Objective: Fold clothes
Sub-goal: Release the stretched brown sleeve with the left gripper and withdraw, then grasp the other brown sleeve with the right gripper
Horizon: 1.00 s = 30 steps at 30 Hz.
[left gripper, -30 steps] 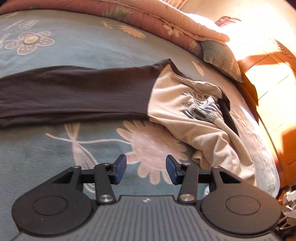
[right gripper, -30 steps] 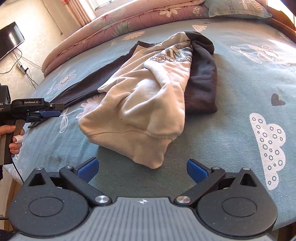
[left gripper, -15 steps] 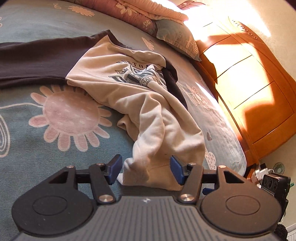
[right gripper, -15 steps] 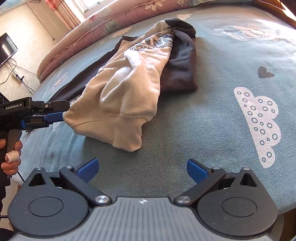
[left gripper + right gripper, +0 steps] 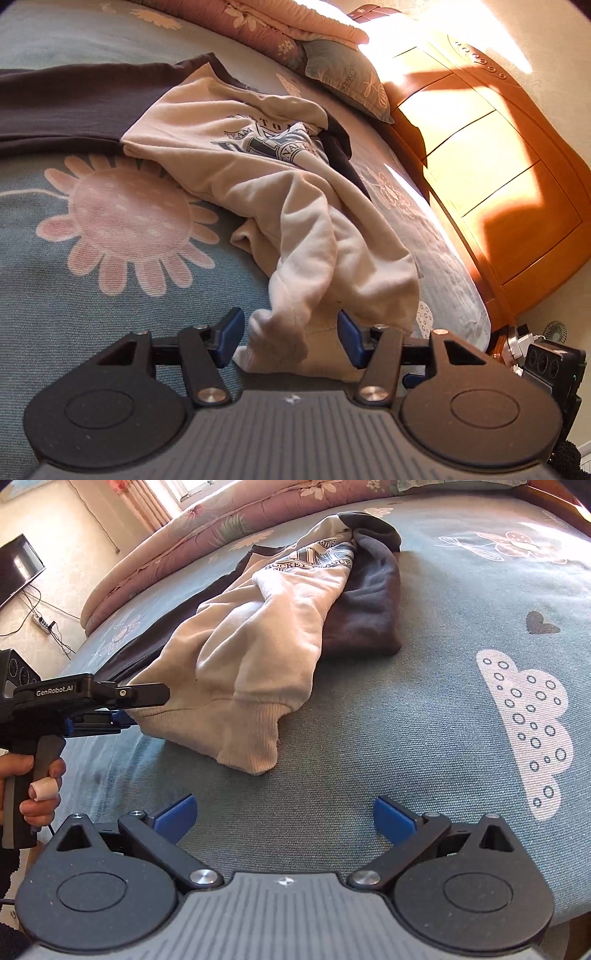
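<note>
A cream sweatshirt with dark sleeves and a printed chest lies crumpled on the blue flowered bed. One dark sleeve stretches away to the left. My left gripper is low at the garment's ribbed hem; its jaws are closing with the hem's corner between the blue pads, which do not visibly press it. The right wrist view shows the left gripper at the hem's left end, held by a hand. My right gripper stands wide open over bare sheet, just short of the hem's other corner.
A wooden headboard runs along the bed's right side, with a pillow and a rolled pink quilt at the far edge. A TV and cables sit on the floor side, left. Blue sheet spreads right of the sweatshirt.
My left gripper swung from bare flowered sheet over to the sweatshirt's hem, which now lies between its jaws. My right gripper sank a little closer to the bed and garment.
</note>
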### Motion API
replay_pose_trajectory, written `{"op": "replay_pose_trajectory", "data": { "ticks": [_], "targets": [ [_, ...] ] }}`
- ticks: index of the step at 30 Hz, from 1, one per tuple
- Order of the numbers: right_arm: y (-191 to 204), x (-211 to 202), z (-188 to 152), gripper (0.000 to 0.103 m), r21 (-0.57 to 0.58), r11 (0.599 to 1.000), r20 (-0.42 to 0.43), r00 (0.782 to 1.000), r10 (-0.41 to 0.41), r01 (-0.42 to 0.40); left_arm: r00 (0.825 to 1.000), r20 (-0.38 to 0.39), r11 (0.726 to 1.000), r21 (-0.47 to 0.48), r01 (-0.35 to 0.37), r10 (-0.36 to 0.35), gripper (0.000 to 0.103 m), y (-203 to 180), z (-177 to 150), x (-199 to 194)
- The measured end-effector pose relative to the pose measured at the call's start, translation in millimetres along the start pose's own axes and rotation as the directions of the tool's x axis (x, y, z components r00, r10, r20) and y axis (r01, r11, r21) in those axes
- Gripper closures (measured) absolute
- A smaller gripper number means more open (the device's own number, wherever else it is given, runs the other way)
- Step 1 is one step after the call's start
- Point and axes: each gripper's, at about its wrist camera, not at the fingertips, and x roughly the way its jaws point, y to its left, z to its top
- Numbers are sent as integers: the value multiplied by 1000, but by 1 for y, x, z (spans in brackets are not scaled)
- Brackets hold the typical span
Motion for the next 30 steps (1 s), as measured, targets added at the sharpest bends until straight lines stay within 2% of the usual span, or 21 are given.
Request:
{"op": "replay_pose_trajectory", "data": {
  "ticks": [2, 5, 8, 10, 11, 12, 14, 20, 26, 28, 30],
  "targets": [
    [2, 2, 0, 0, -8, 1000, 2, 1000, -10, 10, 1000, 15, 1000, 15, 26, -26, 49, 0, -4, -2],
    [4, 4, 0, 0, -36, 999, -2, 1000, -22, 22, 999, 22, 999, -2, 37, -37, 66, 6, -8, 3],
    [5, 5, -1, 0, -46, 999, -1, 1000, -28, 28, 1000, -1, 1000, 14, 7, -7, 69, 9, -8, 15],
    [5, 6, -1, 0, -48, 998, -1, 1000, -30, 30, 1000, -3, 1000, 3, -17, 17, 76, 14, -7, 22],
    [6, 7, -1, 0, -50, 998, -1, 1000, -31, 31, 1000, 7, 999, -31, -23, 24, 89, 19, -7, 24],
    [6, 7, -1, 0, -51, 998, -1, 999, -33, 32, 999, 16, 997, -65, -30, 31, 92, 24, -6, 25],
    [7, 6, -2, 0, -55, 998, -2, 999, -36, 35, 998, 51, 994, -99, -35, 40, 92, 26, -4, 19],
    [5, 5, 0, 0, -40, 999, -12, 999, -33, 33, 990, 141, 1000, -23, -17, 20, 93, 5, 2, -40],
    [0, 4, 5, 0, -3, 1000, -22, 999, -25, 25, 961, 232, 988, -70, -136, 148, 93, 20, 5, -105],
    [-2, 4, 5, 0, 2, 1000, -25, 999, -22, 22, 945, 217, 966, -140, -219, 245, 93, 42, 3, -111],
    [-5, 2, 6, 0, 12, 1000, -27, 999, -21, 21, 934, 168, 935, -223, -274, 314, 93, 68, 1, -109]
  ]
}}
